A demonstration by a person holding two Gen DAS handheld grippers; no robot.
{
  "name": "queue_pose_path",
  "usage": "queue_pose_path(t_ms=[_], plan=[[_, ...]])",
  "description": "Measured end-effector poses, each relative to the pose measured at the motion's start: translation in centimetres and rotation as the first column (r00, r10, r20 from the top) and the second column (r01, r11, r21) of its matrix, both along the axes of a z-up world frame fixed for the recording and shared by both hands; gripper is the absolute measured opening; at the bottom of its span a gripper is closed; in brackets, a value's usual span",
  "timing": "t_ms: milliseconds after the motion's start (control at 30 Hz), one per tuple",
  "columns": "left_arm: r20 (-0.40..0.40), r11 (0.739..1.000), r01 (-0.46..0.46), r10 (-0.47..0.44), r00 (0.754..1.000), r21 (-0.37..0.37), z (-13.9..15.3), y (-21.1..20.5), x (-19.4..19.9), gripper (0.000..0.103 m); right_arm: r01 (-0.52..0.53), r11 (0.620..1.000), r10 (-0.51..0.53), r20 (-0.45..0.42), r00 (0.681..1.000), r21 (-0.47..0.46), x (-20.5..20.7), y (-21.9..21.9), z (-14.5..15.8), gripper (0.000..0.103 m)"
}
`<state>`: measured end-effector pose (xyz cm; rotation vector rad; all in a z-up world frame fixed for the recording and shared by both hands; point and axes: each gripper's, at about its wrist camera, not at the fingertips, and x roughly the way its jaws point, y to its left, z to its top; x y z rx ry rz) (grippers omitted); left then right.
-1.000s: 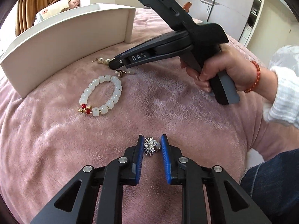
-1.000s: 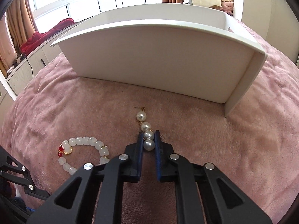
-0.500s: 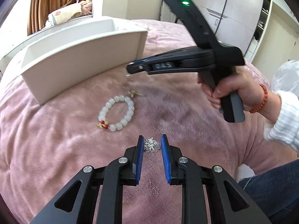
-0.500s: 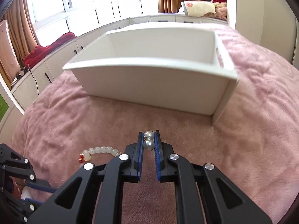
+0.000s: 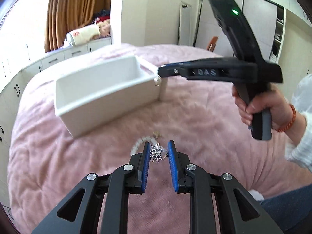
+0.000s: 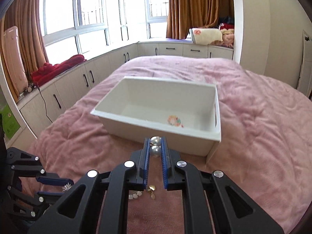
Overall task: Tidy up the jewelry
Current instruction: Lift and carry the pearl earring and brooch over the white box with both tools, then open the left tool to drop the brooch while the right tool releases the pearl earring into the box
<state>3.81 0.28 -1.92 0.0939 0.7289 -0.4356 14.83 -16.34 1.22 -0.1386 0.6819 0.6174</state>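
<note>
My left gripper (image 5: 159, 153) is shut on a silver spiky brooch (image 5: 156, 153) and holds it above the pink blanket. My right gripper (image 6: 155, 149) is shut on a pearl drop earring (image 6: 155, 150) and holds it in the air just in front of the white box (image 6: 218, 117). In the left wrist view the right gripper (image 5: 161, 72) is at the box's (image 5: 109, 95) right corner with the earring hanging below its tip. A white bead bracelet (image 5: 139, 143) lies on the blanket behind the left fingers. A small pastel item (image 6: 175, 121) lies inside the box.
A small gold earring (image 6: 151, 188) lies on the blanket under the right gripper. The bed's pink blanket (image 6: 263, 126) surrounds the box. White cabinets (image 6: 83, 74) and windows run behind the bed. The person's hand (image 5: 263, 105) holds the right gripper's handle.
Both grippers have risen from the blanket with their pieces. The right gripper has moved toward the white box, whose inside now shows. The bracelet stays on the blanket.
</note>
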Motion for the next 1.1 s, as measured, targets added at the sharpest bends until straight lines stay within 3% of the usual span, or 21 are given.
queue_pose_path(t_ms=[233,500,833,1100], plan=[[0.099,0.997,-0.072,0.069,0.993,0.033,4.4,0.5,2.6,0.023,0.018,0.999,-0.020,0.070,0.997,0.031,0.4,0.1,4.6,0.012],[0.132,0.984,-0.167,0.157,0.979,0.066,8.3,2.2,8.1,0.023,0.031,0.998,-0.036,0.109,0.993,0.047,3.2,0.3,7.6,0.012],[0.127,0.969,-0.235,0.225,0.966,0.073,10.3,4.1,17.3,0.023,0.040,0.999,-0.043,0.102,0.994,0.033,8.5,1.0,6.8,0.012],[0.038,0.957,-0.274,0.272,0.962,0.095,8.4,4.6,24.5,0.023,0.045,0.999,-0.045,0.060,0.997,0.012,13.2,2.4,4.6,0.012]])
